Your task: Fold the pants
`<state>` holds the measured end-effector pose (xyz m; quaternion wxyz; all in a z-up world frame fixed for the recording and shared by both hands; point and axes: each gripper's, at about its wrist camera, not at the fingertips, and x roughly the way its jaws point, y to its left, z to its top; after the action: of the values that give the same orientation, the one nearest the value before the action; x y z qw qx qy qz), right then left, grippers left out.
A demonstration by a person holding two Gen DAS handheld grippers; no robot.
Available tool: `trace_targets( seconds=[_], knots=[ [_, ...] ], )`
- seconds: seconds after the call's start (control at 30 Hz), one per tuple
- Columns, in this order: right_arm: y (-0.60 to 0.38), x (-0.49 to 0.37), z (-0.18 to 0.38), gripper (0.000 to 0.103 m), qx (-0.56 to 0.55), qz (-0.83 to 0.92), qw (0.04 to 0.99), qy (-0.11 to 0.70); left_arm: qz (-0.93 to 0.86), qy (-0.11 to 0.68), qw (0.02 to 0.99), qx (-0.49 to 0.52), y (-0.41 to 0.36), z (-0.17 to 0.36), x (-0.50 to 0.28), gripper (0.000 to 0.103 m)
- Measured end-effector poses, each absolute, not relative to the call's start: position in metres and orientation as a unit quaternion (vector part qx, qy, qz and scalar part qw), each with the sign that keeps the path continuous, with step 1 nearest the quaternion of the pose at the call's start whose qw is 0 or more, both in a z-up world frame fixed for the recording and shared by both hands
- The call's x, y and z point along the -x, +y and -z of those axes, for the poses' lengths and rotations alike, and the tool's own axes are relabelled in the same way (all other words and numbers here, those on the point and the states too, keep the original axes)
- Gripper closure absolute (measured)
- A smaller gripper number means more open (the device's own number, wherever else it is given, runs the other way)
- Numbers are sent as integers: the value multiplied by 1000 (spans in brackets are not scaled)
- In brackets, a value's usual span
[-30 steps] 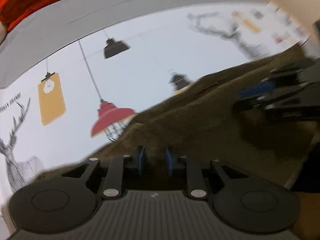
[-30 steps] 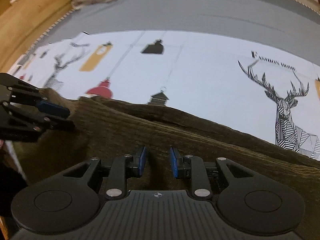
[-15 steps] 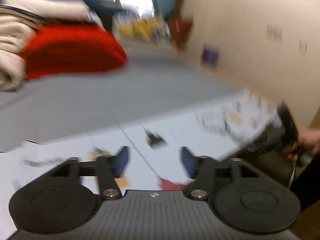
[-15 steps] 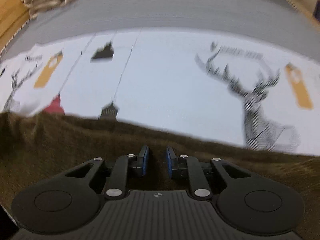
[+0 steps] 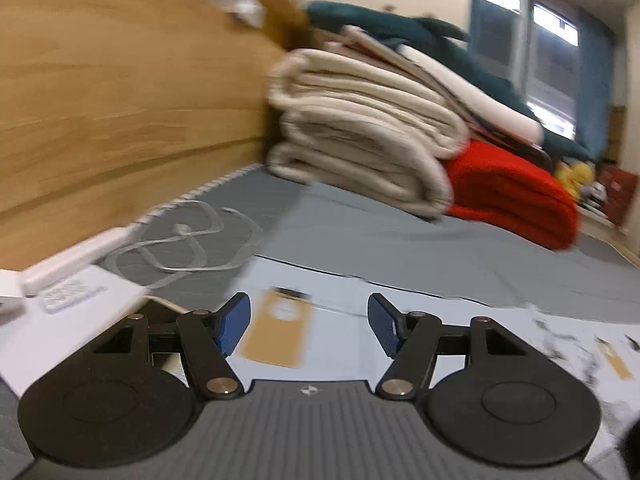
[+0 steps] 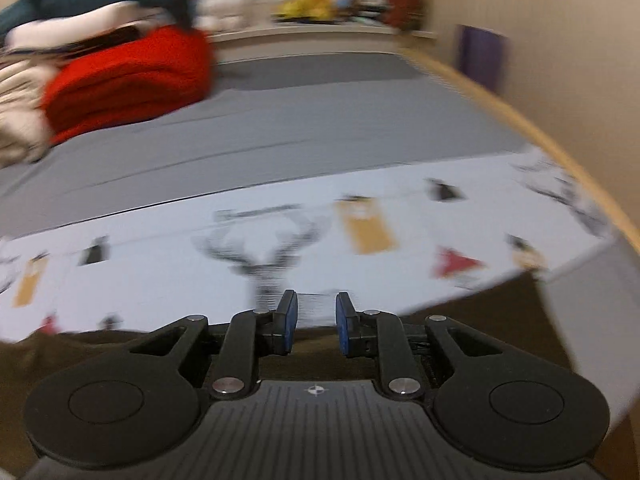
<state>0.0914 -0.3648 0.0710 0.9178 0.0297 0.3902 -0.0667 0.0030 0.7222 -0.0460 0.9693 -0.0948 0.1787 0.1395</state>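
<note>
- The left tool (image 5: 309, 322) has its jaws wide apart but closing a little, with nothing between.
- The right tool (image 6: 313, 322) is opening slightly, nothing clamped.
- The brown pants (image 6: 480, 320) lie along the bottom of the right view.

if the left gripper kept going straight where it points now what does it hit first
Probably the printed sheet just ahead: the left gripper tilts down toward it, jaws closing with nothing between them. On a flatter line it would reach the gray bedcover before the folded cream blankets. Depth is unclear.
</note>
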Motion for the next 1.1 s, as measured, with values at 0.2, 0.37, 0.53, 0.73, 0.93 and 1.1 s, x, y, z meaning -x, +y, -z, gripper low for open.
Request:
trace_targets(
  seconds=[0.2, 0.37, 0.53, 0.73, 0.93, 1.1],
  knots=[
    [-419, -79, -59, 81, -90, 172, 902, 386, -127, 218, 964, 90, 734, 68, -26, 33],
    [-420, -79, -61, 81, -115, 161, 907, 371, -98, 180, 968, 144, 702, 60, 15, 34],
    [-417, -82, -65, 81, -141, 131, 914, 357, -76, 125, 978, 148, 627, -3, 29, 32],
    [-423, -69, -68, 75, -179, 108, 915, 345, -24, 101, 987, 124, 443, -98, 11, 20],
    [-440, -41, -66, 66, -184, 103, 919, 333, 53, 117, 987, 96, 240, -156, 22, 15],
    [-466, -12, -55, 65, -165, 107, 920, 338, 80, 167, 974, 128, 124, -173, 41, 15]
  ],
)
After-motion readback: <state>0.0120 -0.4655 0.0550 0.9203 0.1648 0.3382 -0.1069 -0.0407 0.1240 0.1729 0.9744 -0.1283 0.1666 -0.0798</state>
